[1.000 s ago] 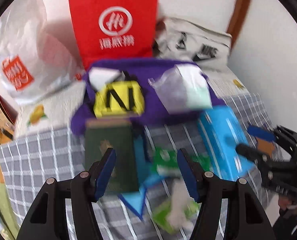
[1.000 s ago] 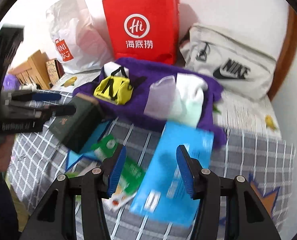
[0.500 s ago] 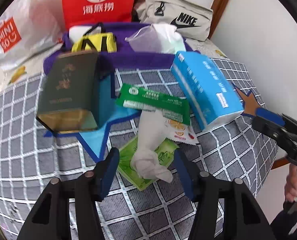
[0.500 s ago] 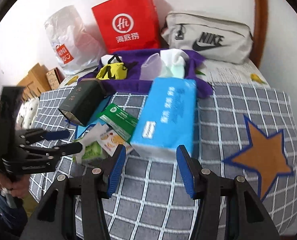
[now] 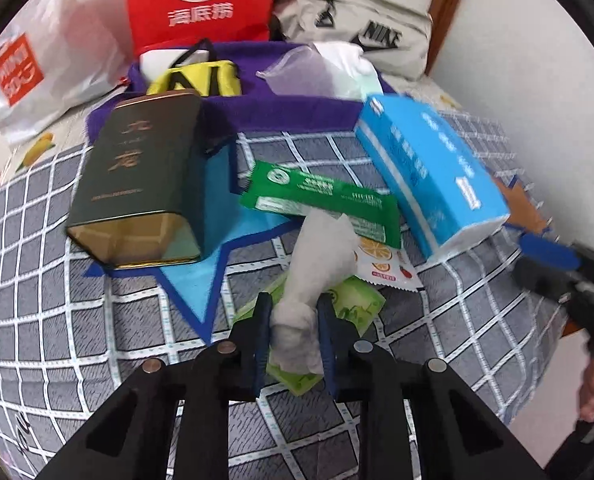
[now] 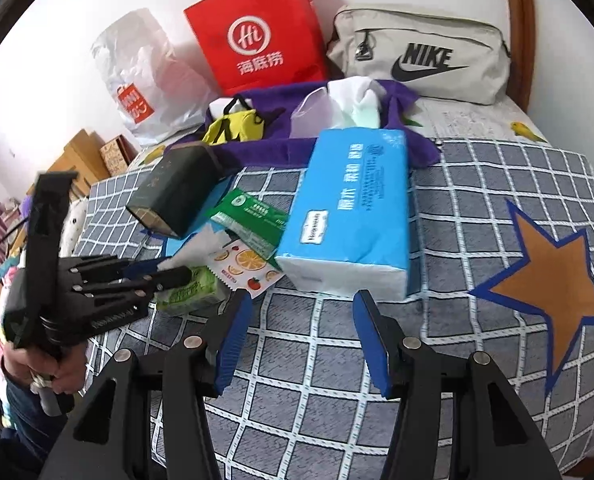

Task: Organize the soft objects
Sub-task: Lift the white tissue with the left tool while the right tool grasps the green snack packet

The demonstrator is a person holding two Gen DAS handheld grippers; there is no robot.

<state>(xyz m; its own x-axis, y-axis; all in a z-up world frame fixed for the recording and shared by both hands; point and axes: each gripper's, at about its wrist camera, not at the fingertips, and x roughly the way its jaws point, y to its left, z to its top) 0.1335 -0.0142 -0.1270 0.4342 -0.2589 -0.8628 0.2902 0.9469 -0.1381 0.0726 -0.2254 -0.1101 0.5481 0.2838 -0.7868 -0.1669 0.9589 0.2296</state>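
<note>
Left gripper (image 5: 293, 330): fingers clamped on the bunched lower end of a white tissue (image 5: 317, 256) — the rest of the tissue fans out ahead of the fingertips.
Light green tissue pack (image 5: 349, 300): lies directly under the clamped tissue, showing on both sides of the left fingers; the tissue comes out of its top.
Fruit-print sachet (image 5: 381, 260): just beyond the right finger of the left gripper, partly under the tissue.
Dark green packet (image 5: 321, 196): ahead of the left fingertips, past the tissue, lying across the sachet's far edge.
Dark green tin (image 5: 141, 176): ahead and to the left of the left fingers, on its side on a blue star patch.
Right gripper (image 6: 303, 334): fingers wide apart, holding nothing, low over the checked bedspread (image 6: 477, 184).
Blue tissue box (image 6: 353, 208): just ahead of the right gripper's fingertips, its white end facing them — not touching.
Purple cloth (image 6: 281, 148): beyond the blue box, carrying a yellow pouch (image 6: 233, 128) and a clear bag of white fabric (image 6: 345, 108).
Far from both pairs of fingers, against the wall: red paper bag (image 6: 257, 32), beige Nike bag (image 6: 421, 56), white plastic bag (image 6: 141, 76).
</note>
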